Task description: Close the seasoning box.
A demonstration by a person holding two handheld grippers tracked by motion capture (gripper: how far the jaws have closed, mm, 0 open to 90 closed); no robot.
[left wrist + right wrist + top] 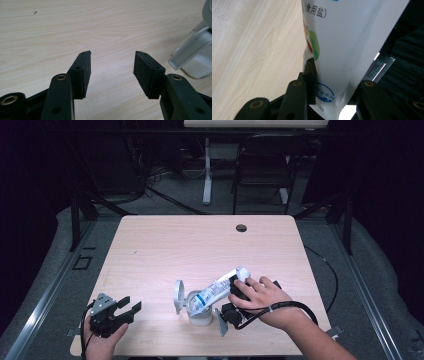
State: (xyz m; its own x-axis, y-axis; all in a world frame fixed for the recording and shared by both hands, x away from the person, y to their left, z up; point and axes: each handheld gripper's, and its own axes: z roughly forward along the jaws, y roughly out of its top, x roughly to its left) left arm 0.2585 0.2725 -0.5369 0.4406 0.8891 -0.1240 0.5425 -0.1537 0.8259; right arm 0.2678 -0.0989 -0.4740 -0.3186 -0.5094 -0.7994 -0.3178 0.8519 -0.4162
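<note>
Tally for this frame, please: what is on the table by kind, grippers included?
Salt bag: 1
Clear jar with its hinged lid open: 1
Grippers: 2, the left gripper and the right gripper
Total: 4

Readable in the right gripper view: Chinese characters "食用盐" with a closing bracket, printed in dark type on the white salt pouch [352, 37], toward 12 o'clock on its face. Lower down, near 6 o'clock on the pouch, a blue round emblem with small blue characters too blurred to read. Elsewhere on the pouch, green and orange marks without legible words.
</note>
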